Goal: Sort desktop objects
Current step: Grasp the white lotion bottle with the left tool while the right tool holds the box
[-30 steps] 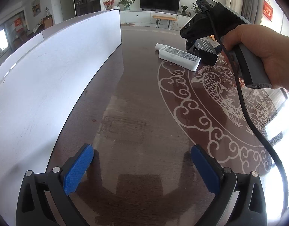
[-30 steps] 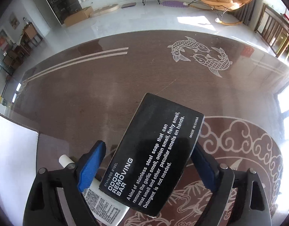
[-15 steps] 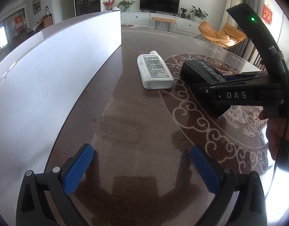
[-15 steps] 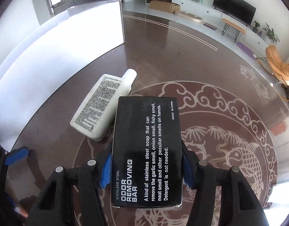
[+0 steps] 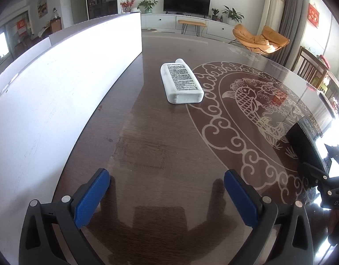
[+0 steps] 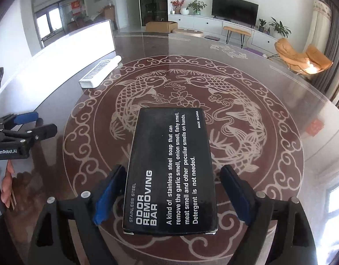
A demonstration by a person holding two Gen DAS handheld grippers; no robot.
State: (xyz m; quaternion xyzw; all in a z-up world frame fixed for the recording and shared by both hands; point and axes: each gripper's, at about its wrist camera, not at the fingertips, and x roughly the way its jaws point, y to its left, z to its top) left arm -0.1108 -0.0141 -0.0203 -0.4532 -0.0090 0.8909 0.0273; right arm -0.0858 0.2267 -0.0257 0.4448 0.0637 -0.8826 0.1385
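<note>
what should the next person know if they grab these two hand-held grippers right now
Right hand-held gripper: open; its jaws have just been opening, and the black odor removing bar box lies between the pads with a gap on each side.
Left hand-held gripper: open, empty, held over bare table.
Things: the box sits on the fish pattern; the white bottle lies flat, apart from it, near the white panel.
Done: box set down.
Left: back the right gripper off, then probably deal with the bottle.

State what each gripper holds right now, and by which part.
Nothing is held. The right gripper has just opened; the black box lies between its pads, ungripped. The left gripper is open and empty.
</note>
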